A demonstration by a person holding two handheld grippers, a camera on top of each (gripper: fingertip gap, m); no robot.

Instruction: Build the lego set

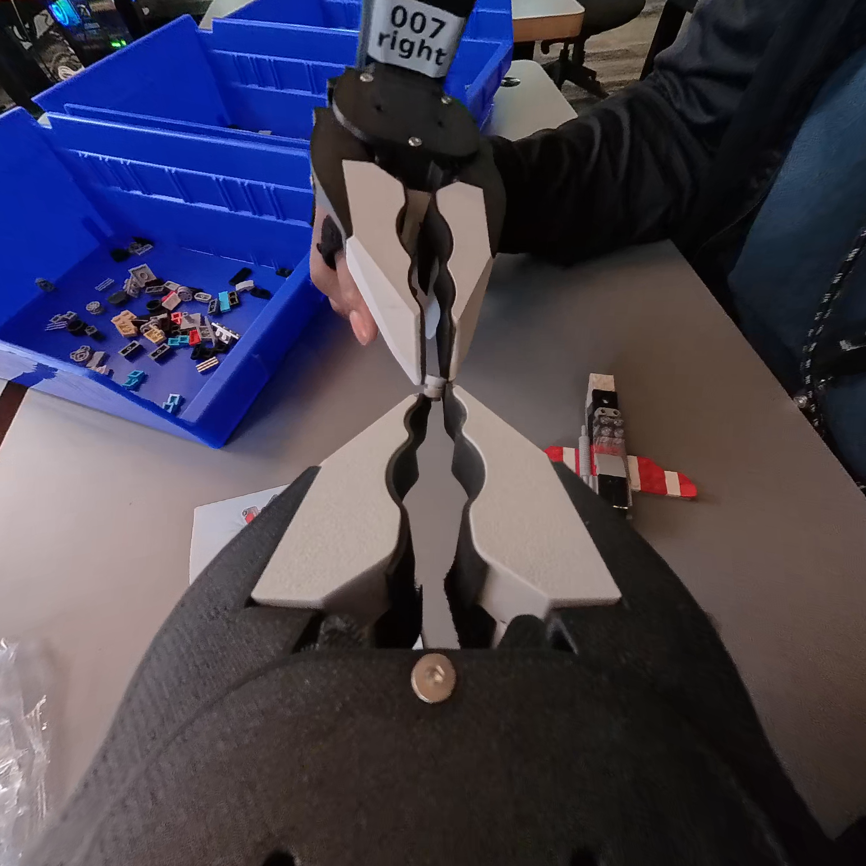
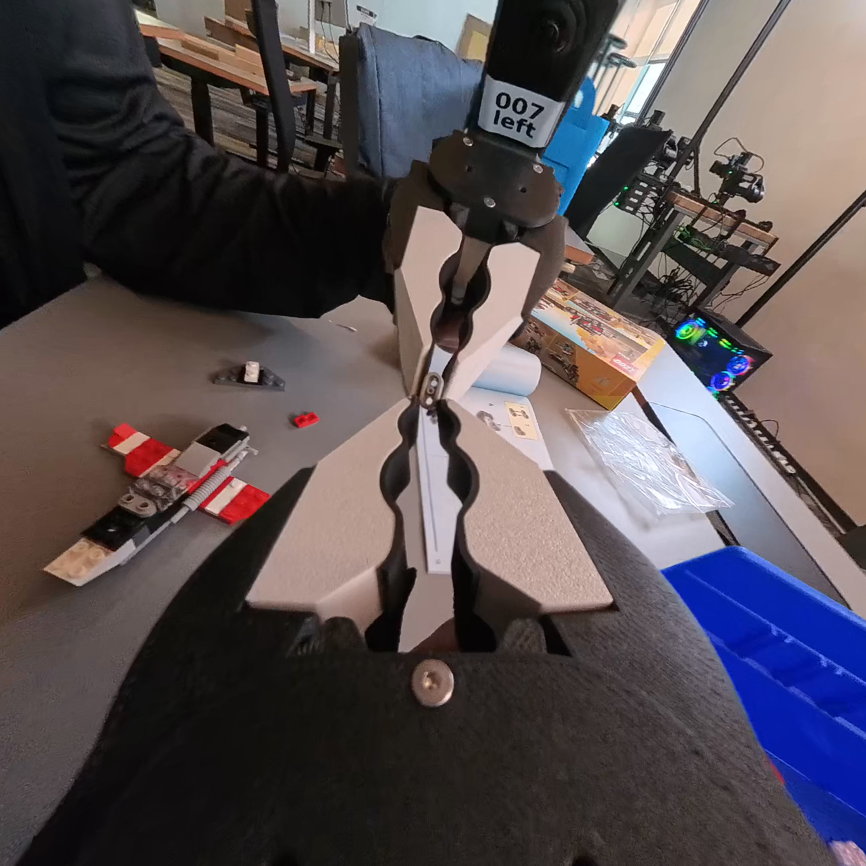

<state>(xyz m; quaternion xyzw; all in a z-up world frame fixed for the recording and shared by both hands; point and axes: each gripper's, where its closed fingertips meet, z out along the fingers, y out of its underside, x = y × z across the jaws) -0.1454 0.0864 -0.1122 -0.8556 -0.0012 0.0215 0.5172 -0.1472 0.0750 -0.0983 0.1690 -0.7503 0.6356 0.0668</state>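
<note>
Meeting tip to tip above the grey table (image 1: 586,328), the left gripper (image 1: 433,398) and right gripper (image 1: 438,378) both pinch small pieces: the right clamps a light grey round stud piece (image 1: 435,388), the left a dark grey link plate (image 2: 432,388), one pressed against the other along the grippers' shared axis. Judging by this, the join needs a straight push with neither hand twisting. The red-and-white plane model (image 2: 164,492) lies flat on the table off to the right gripper's side, clear of both. A blue parts bin (image 1: 140,281) holds loose bricks; an office room lies beyond.
</note>
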